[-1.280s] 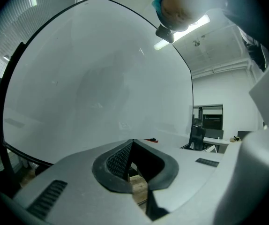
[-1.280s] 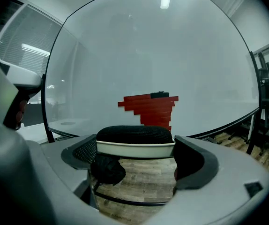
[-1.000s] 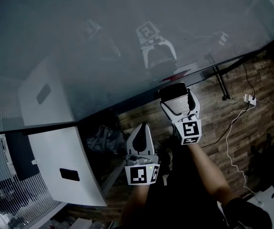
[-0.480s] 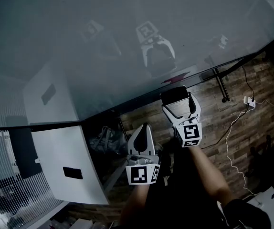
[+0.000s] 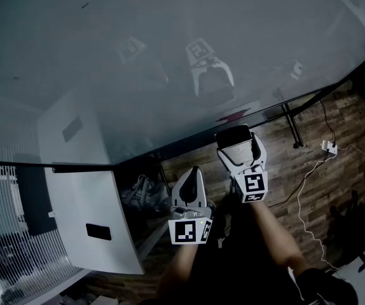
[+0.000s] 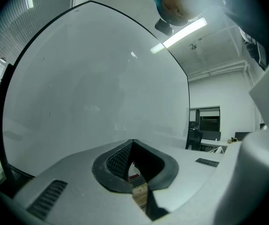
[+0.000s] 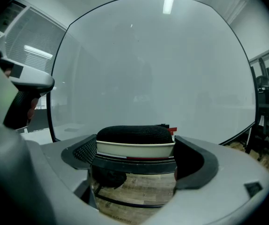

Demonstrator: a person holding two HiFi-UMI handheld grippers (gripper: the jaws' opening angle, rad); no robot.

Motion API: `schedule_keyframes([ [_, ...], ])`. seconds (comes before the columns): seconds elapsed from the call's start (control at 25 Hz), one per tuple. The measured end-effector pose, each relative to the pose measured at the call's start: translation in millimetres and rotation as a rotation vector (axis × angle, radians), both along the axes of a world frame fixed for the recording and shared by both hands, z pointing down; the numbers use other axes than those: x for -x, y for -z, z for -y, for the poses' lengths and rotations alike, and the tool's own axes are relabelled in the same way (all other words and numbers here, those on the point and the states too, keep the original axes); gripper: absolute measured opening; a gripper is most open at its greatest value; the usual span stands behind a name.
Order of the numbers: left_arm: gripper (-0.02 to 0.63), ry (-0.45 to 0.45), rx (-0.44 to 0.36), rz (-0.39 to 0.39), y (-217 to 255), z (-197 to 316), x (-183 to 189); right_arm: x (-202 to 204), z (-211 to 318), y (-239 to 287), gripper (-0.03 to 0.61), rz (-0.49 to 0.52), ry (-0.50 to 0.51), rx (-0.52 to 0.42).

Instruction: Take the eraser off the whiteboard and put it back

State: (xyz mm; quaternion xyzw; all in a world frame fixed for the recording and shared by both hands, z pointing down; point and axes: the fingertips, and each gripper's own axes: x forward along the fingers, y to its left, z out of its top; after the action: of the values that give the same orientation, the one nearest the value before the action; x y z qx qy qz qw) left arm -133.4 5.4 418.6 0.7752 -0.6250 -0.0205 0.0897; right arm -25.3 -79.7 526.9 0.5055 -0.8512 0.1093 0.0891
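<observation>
Gripping the eraser [image 7: 134, 136] by its two short ends, the right gripper [image 7: 135, 150] had its jaws clamped on the pale plastic body, one pad on each end. The dark felt sat on the upper side in the right gripper view, and a thin red strip showed under the body. From the head view the eraser [image 5: 233, 134] was just in front of the lower edge of the whiteboard [image 5: 170, 56], right of its middle. Whether it touched the board surface could not be told. The left gripper [image 6: 132, 143] was clenched on nothing, its jaw tips meeting with only a sliver of wooden floor showing behind them, and it hung below the board's lower edge, well apart from the eraser.

The eraser looked small and light, with a stiff shell and a soft, springy felt face, so it probably needed little squeeze. The hard plastic ends seemed the right place to hold, as the felt would likely give and let the piece twist. The smooth shell might slip if the hold were slack. If it clings to the board by a magnet, which the views did not show, it would probably snap on when brought flat and close.
</observation>
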Motion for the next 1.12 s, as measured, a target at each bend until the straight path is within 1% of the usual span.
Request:
schedule_keyframes([
  [0.4,0.002,0.014,-0.029,0.005,18,7,1,-1,0,17,0.52,0.002,0.015,-0.011],
  [1.12,0.002,0.035,-0.095,0.008,51,13,1,-2,-4,61,0.52,0.008,0.059,-0.064],
])
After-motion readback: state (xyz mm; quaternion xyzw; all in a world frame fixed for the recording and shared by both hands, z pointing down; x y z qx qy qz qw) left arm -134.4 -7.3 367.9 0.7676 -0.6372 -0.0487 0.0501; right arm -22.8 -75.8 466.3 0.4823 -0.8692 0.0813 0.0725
